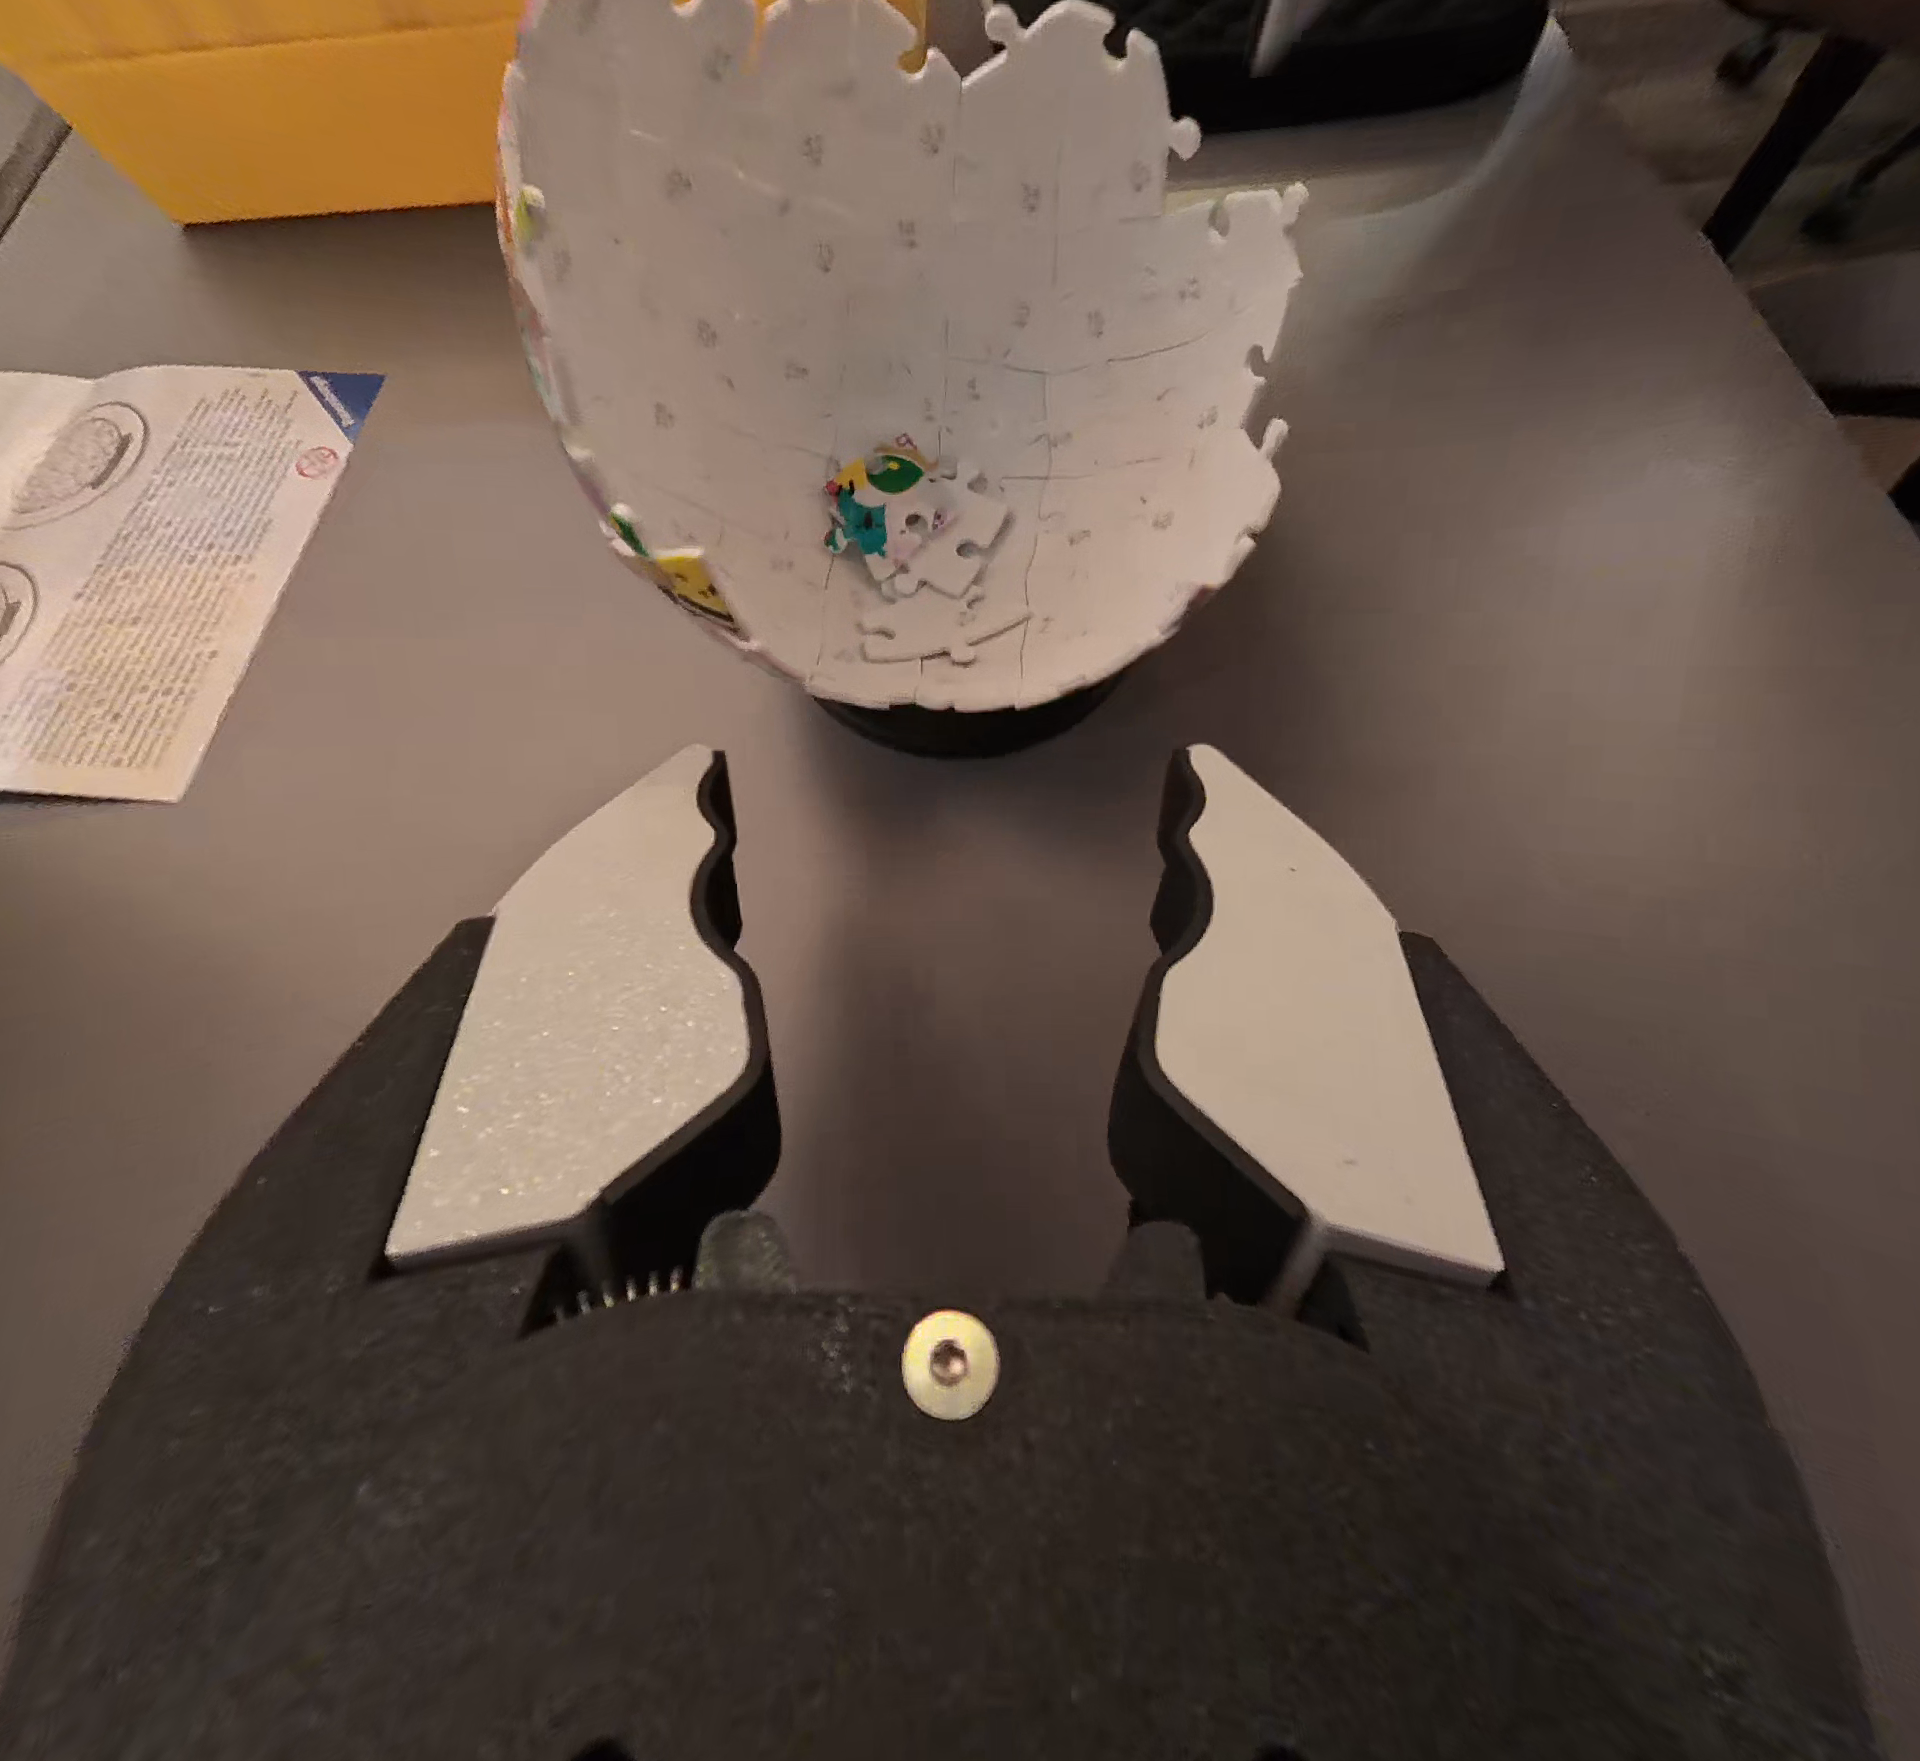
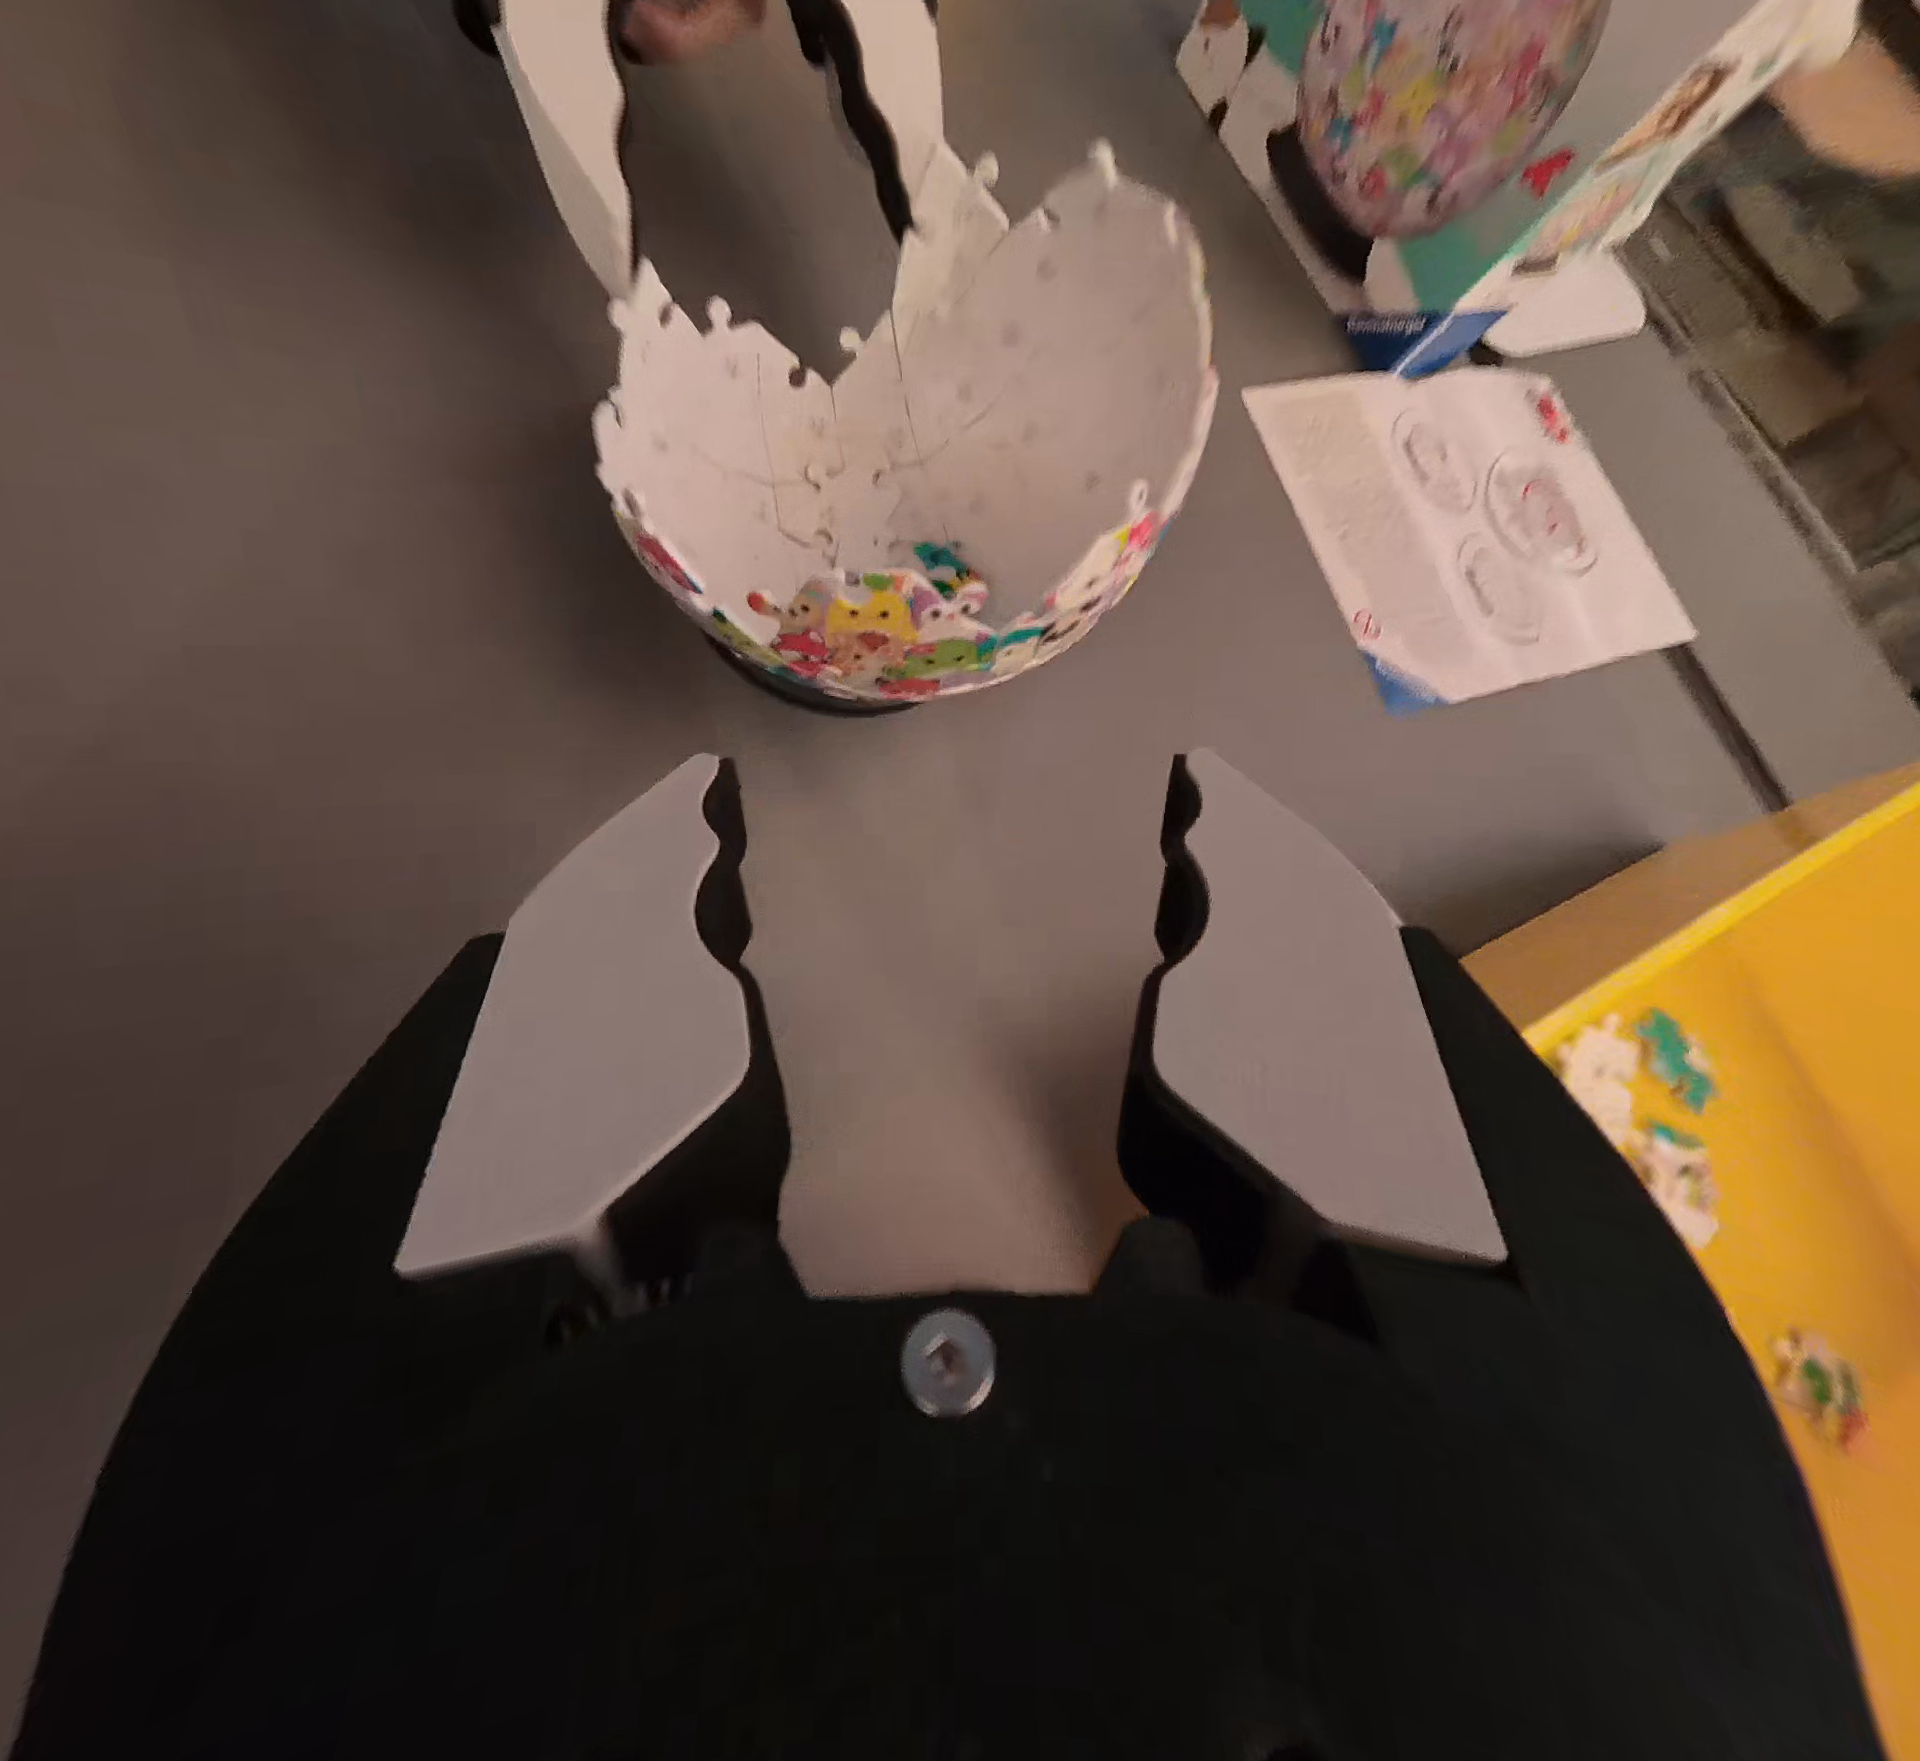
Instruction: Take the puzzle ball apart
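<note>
Left gripper [image 1: 951, 766] and right gripper [image 2: 945, 771] are both hovering wide apart and empty over the grey table [image 1: 1455, 776], facing the half-dismantled puzzle ball [image 1: 894, 340] sitting on its black stand [image 1: 961, 724], loose pieces [image 1: 914, 516] lying inside, yellow box [image 1: 312, 49] beyond.

Puzzle ball [image 1: 894, 340] shell on a stand [image 1: 966, 724] mid-table [image 1: 1455, 672], loose pieces [image 1: 914, 527] inside it, leaflet [image 1: 156, 568] to its left, box [image 1: 312, 28] behind, left gripper [image 1: 951, 776] before it, right gripper [image 2: 951, 776] opposite.
</note>
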`<state>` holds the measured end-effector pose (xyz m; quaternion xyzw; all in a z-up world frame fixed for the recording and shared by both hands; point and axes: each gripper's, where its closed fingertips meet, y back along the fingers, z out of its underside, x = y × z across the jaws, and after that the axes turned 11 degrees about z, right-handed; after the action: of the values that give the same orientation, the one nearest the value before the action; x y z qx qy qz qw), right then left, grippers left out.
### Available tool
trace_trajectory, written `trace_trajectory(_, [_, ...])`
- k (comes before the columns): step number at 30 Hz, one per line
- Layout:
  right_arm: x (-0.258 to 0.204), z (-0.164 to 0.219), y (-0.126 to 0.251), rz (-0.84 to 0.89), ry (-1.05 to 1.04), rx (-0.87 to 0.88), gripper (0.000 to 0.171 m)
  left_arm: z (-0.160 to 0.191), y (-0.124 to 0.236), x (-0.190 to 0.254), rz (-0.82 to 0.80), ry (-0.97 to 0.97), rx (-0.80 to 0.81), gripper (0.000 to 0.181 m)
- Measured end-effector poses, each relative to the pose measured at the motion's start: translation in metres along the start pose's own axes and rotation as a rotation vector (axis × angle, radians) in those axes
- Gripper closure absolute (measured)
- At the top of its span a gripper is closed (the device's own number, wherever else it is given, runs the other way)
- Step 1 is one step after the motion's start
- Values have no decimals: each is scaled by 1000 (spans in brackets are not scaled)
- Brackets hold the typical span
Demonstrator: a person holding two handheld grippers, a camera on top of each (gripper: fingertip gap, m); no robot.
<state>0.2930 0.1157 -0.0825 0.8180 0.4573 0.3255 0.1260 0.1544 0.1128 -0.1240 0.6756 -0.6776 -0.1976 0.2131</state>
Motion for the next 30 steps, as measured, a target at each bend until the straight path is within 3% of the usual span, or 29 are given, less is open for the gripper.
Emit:
trace_trajectory(6, [-15,14,-39,32,13,-69,94,-7,-11,-15,-117,-119,1,105])
trace_trajectory(12, [-25,8,-53,-22,-38,-26,98,-3,-19,-10,-109,-158,-20,109])
trace_trajectory(22, [-44,6,-53,-222,-198,-68,100,-13,0,4,9,-11,39,111])
trace_trajectory(25, [-41,9,-53,-225,-184,-55,100,-6,11,3,47,57,-11,109])
trace_trajectory(27, [-37,13,-47,-221,-167,-51,100,-11,26,-3,45,102,44,109])
trace_trajectory(30, [-27,6,-32,-242,-173,2,100,-23,48,-22,-22,208,145,124])
